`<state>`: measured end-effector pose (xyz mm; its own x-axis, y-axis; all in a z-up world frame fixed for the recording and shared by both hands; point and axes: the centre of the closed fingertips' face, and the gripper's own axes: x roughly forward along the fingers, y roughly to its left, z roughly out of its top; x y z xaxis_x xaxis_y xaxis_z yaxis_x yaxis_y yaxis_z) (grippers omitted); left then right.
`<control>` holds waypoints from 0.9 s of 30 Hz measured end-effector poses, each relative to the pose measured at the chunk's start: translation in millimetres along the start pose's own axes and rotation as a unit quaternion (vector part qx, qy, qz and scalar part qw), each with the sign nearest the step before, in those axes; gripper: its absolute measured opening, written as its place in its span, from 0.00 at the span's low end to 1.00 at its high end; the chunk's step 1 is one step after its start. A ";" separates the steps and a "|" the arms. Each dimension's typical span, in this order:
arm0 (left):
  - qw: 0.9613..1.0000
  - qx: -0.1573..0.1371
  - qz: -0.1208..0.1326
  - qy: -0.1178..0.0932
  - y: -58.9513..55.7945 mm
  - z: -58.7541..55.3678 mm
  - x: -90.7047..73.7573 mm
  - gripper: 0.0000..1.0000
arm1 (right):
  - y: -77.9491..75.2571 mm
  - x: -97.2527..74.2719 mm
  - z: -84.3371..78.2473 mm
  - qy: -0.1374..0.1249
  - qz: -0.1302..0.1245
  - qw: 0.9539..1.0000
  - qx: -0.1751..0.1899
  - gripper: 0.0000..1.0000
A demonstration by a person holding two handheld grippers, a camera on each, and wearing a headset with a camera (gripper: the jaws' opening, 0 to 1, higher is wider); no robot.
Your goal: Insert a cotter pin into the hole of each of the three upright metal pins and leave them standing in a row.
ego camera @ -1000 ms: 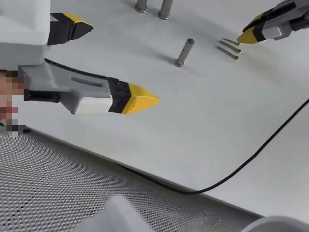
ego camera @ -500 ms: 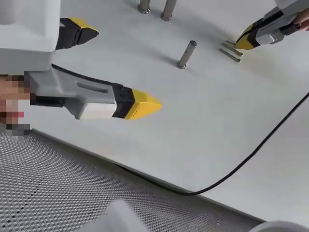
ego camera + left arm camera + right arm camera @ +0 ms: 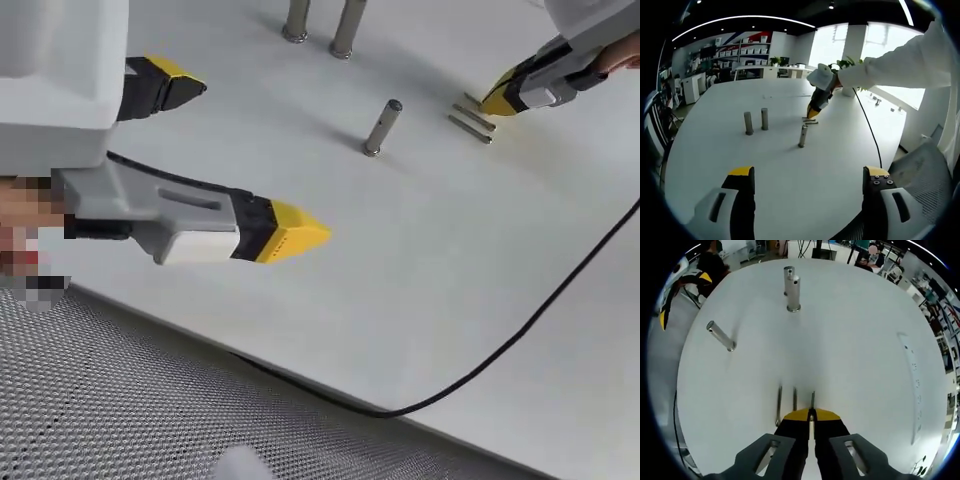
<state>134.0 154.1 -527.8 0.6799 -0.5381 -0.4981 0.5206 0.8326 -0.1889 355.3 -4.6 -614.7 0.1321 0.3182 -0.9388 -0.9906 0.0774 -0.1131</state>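
Right claw [image 3: 811, 416] pressed together on the near end of a cotter pin [image 3: 812, 399], the rightmost of three lying on the table [image 3: 865, 340].

The cotter pin's long axis runs straight ahead out of the claw's tips. It looks pinched, though the tips hide the contact itself. The other cotter pins [image 3: 794, 399] lie flat just to the claw's left, parallel to it. The nearest post [image 3: 720, 335] stands ahead and well off to the claw's left, and two posts [image 3: 793, 292] stand close together farther ahead. By my reading, the coming move means lifting the cotter pin and swinging it left toward that nearest post. The left claw [image 3: 808, 172] is spread wide and holds nothing. It hangs well back from posts and cotter pins alike, so the right claw is much the nearer.
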 end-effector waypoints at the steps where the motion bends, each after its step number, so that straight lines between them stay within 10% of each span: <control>1: 1.000 -0.001 0.000 0.001 0.5 -0.2 0.1 0.88 | 1.1 -0.7 0.8 0.000 -0.005 1.000 0.001 0.00; 16: 1.000 0.015 0.007 -0.019 10.0 19.2 7.3 0.81 | -10.8 -12.1 8.2 -0.011 -0.089 0.995 -0.035 0.00; 27: 0.999 -0.010 -0.015 -0.043 6.9 37.0 13.1 0.74 | 24.5 -81.3 54.6 -0.129 -0.153 0.977 -0.070 0.00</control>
<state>165.6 148.0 -504.3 0.7060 -0.5721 -0.4175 0.5321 0.8175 -0.2203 322.3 23.0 -523.4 0.4104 0.5289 -0.7429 -0.8959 0.0820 -0.4366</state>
